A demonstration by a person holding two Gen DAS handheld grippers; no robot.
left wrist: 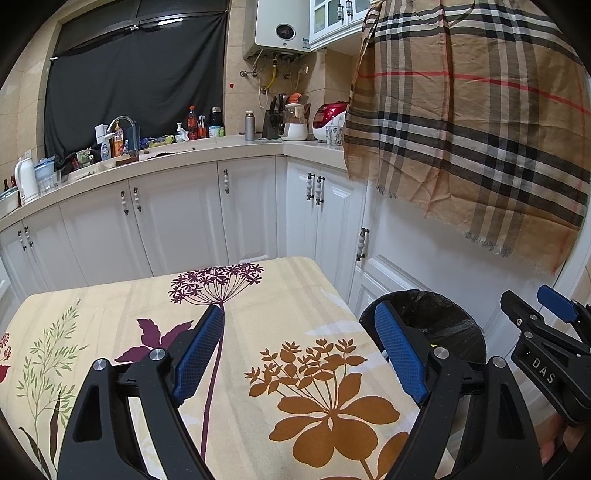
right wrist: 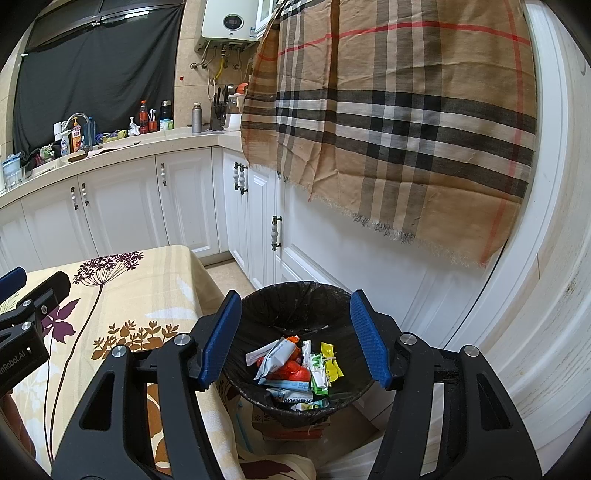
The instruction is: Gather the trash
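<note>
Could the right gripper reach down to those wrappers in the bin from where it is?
Probably yes. The right gripper is open and right above the bin, whose mouth is uncovered, with the wrappers lying in plain sight.

The tablecloth is matt printed cloth. At two o'clock hangs a plaid scarf of thin woven fabric (frayed at its hem). The bin liner is glossy, crinkled black plastic holding shiny wrappers. The cabinet doors look smooth and painted.

plaid cloth hanging | white cabinets | water heater | floral tablecloth
</note>
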